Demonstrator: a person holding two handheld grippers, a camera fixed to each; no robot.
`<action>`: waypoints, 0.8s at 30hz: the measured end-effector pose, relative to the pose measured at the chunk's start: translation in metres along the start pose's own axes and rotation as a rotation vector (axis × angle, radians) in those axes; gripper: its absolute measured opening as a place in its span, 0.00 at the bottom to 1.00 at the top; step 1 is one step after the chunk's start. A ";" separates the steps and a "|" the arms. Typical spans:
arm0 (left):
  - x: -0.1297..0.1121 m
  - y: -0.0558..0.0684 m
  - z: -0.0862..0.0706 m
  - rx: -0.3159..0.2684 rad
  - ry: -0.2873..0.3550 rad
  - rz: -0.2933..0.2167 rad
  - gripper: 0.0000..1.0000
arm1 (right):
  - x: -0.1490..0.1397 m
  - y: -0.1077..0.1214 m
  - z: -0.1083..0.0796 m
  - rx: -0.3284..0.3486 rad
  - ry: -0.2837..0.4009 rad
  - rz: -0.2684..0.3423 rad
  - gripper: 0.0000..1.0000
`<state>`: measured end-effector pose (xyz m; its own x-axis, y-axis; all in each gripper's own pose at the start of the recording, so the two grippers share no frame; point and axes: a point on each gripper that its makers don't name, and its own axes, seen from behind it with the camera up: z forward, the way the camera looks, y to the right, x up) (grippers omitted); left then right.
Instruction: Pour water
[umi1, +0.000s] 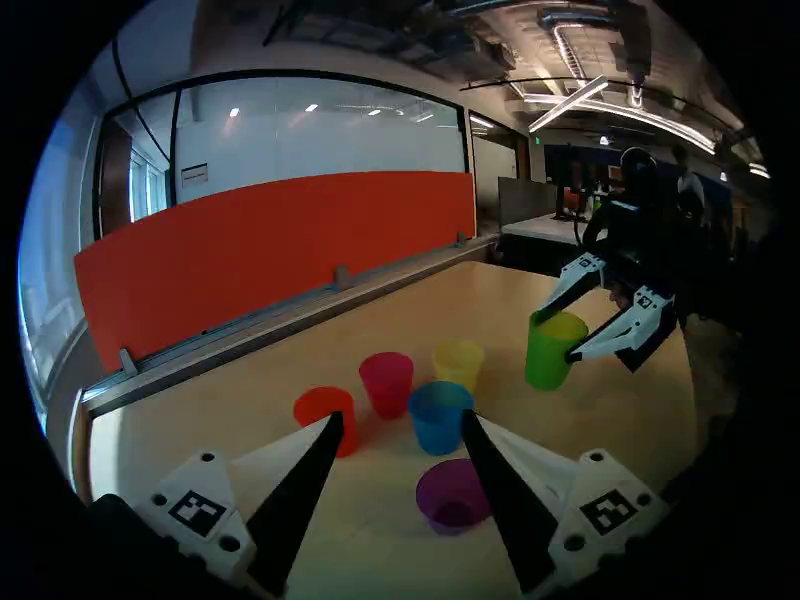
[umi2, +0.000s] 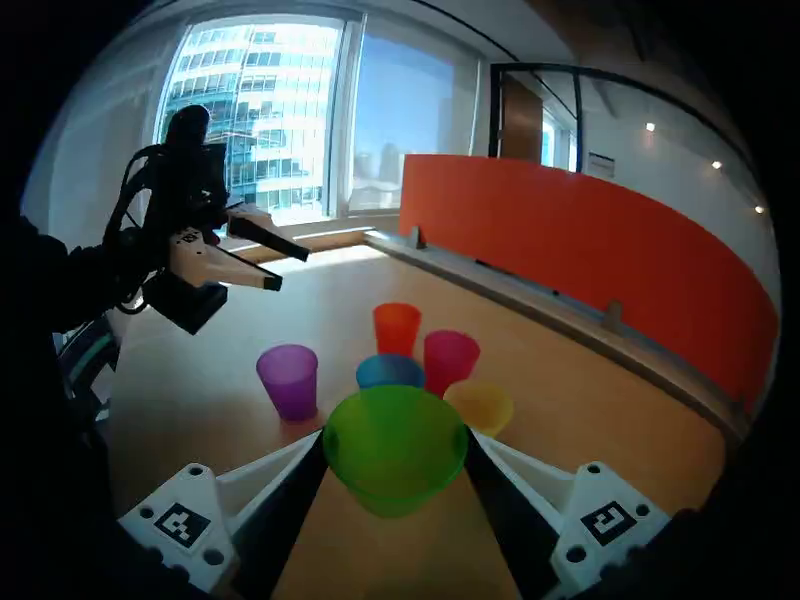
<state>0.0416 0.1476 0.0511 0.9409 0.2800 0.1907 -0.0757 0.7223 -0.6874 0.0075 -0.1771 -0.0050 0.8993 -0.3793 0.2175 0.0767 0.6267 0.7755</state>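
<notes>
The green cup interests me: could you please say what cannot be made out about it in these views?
- Water inside the green cup: right gripper view looks into it, but the translucent plastic shows no clear surface.
- Its sides at the jaws of the right gripper: covered by them.
- Whether its base touches the table: left gripper view, too far and small.
- Blue cup, near side: right gripper view, behind the green rim.

Green translucent plastic cup (umi2: 395, 450) is hiding most of the blue plastic cup (umi2: 388, 368); left gripper (umi1: 400, 420) finger is covering one edge of the orange plastic cup (umi1: 316, 402).
</notes>
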 end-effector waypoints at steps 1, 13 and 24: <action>0.001 0.000 0.000 -0.001 0.001 -0.001 0.87 | 0.003 0.000 -0.002 -0.002 0.006 -0.001 0.94; 0.005 0.007 0.000 -0.007 0.006 0.000 0.87 | 0.040 0.003 -0.026 -0.017 0.072 -0.032 0.94; 0.008 0.010 -0.001 -0.013 0.006 0.004 0.87 | 0.067 0.002 -0.040 -0.025 0.125 -0.047 0.94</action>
<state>0.0482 0.1564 0.0453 0.9427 0.2786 0.1838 -0.0749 0.7131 -0.6971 0.0847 -0.1739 -0.0128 0.9410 -0.3217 0.1047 0.1292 0.6278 0.7676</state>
